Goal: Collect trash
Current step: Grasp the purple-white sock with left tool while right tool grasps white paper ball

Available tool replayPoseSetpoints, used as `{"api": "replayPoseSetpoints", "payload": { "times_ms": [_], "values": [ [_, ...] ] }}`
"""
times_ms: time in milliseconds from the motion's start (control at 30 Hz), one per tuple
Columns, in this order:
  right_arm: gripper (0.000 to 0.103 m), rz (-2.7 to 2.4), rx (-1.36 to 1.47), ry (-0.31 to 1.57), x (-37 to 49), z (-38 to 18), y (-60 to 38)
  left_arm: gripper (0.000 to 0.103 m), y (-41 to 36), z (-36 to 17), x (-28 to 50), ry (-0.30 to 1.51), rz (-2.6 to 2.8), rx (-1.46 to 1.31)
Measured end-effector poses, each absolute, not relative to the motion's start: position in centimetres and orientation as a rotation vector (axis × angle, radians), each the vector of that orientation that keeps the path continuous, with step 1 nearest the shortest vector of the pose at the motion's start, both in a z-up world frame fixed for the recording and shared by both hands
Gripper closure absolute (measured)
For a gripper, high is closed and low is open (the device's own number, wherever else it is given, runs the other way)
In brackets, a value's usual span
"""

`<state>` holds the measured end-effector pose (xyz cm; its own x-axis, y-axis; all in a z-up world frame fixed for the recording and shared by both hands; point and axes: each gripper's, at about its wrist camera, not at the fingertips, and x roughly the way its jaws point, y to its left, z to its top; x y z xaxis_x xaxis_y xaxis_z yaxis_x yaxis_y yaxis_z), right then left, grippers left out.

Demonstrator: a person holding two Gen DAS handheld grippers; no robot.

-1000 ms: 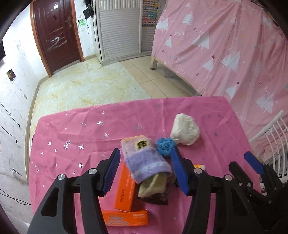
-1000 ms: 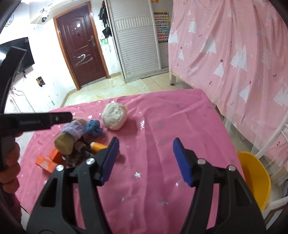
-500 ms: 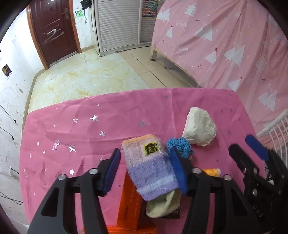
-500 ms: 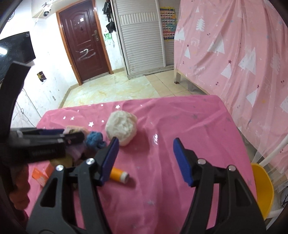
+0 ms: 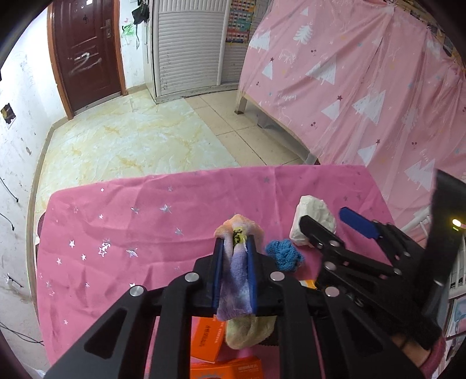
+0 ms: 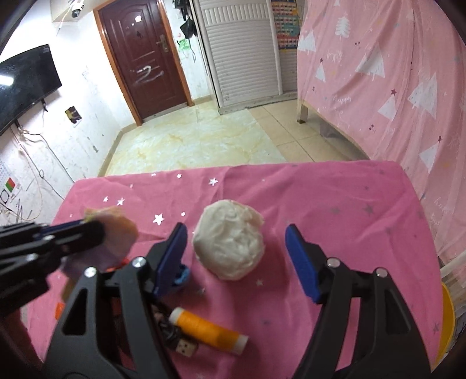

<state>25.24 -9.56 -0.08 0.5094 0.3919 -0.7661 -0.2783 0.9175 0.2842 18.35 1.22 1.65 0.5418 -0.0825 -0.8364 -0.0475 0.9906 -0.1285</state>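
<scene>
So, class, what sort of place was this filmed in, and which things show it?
Probably a room in a home: a wall-mounted television, a dark wooden door, and a table under a pink starred cloth.

door (image 5: 84, 55): white scrawl resembling "2", far ahead of left gripper (image 5: 234, 271); also in right wrist view (image 6: 147, 73)
curtain (image 5: 364, 87): faint script, possibly "happy", right of the left claw
orange boxes (image 5: 208, 338): dark print below left claw, illegible
wall poster (image 5: 237, 20): coloured grid, unreadable
</scene>
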Motion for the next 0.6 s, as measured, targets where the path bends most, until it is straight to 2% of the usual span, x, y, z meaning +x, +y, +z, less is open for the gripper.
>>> {"api": "replayPoseSetpoints", "payload": {
  "times_ms": [167,200,233,267,600],
  "values": [
    [0.037,0.404,0.127,0.983,26.0,-0.7,-8.9,0.094,1.7,2.0,18.1,0.988,-0.026,-0.152],
    [0.039,0.404,0.131,0.986,26.0,-0.8,-8.9,0.094,1.8,2.0,18.1,0.989,-0.027,-0.156],
    [0.050,0.406,0.132,0.986,26.1,-0.9,-8.8,0.094,1.8,2.0,18.1,0.990,-0.026,-0.157],
    [0.053,0.410,0.132,0.990,26.1,-0.9,-8.8,0.094,1.8,2.0,18.0,0.988,-0.021,-0.155],
    [0.054,0.389,0.163,0.943,24.6,0.5,-10.2,0.094,1.1,3.6,16.5,0.965,0.004,-0.139]
  ]
}}
